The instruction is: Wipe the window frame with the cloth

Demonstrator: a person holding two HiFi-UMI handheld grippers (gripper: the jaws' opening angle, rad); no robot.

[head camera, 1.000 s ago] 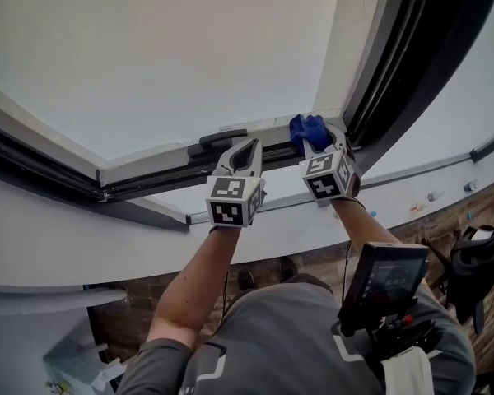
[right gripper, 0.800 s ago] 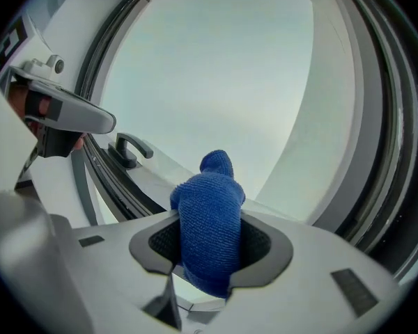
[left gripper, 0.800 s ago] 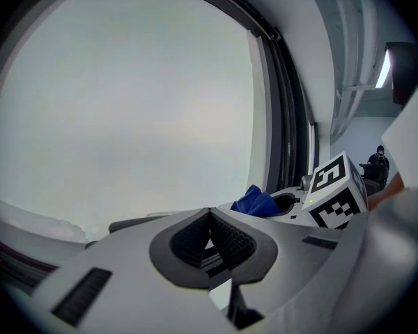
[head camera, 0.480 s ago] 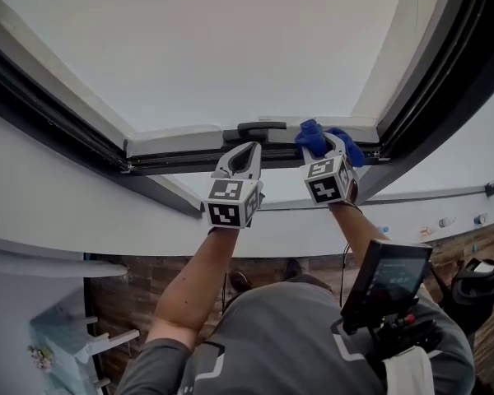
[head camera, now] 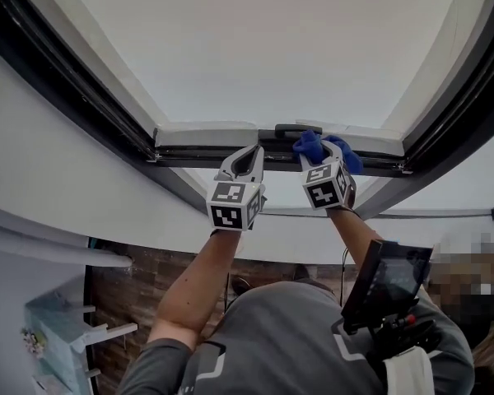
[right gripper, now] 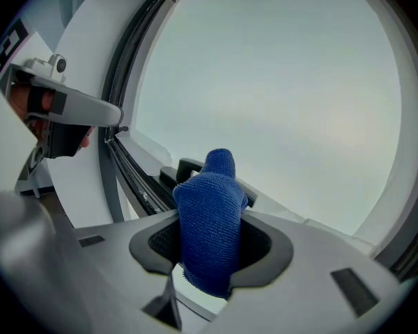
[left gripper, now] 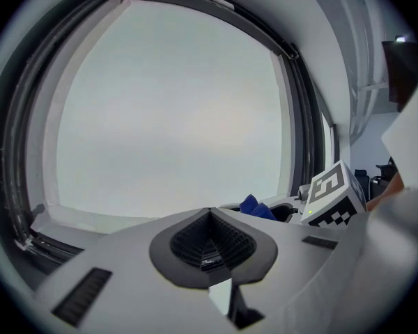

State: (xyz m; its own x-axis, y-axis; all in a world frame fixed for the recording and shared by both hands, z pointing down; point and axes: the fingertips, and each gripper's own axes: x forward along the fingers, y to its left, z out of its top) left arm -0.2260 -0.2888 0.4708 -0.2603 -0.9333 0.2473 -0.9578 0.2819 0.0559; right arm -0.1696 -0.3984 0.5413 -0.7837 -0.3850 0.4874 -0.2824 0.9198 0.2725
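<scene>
A blue cloth (head camera: 314,146) (right gripper: 209,221) is clamped in my right gripper (head camera: 326,150) (right gripper: 210,245), bunched and sticking out past the jaws. It rests against the window frame's lower rail (head camera: 206,134) (right gripper: 279,211), right beside the dark window handle (head camera: 292,128) (right gripper: 188,167). In the left gripper view the cloth (left gripper: 258,207) shows to the right. My left gripper (head camera: 245,160) (left gripper: 210,239) is shut with nothing in it, held just below the dark track (head camera: 198,152) to the left of the right gripper.
The frosted pane (head camera: 263,48) fills the upper view. Dark frame bars run diagonally at left (head camera: 74,81) and right (head camera: 465,89). A white sill (head camera: 148,220) runs beneath. A black screen device (head camera: 385,278) hangs at the person's chest.
The view has tilted, so the frame sits more centred. Both grippers stay on the lower rail; the cloth has slid slightly left, up against the handle.
</scene>
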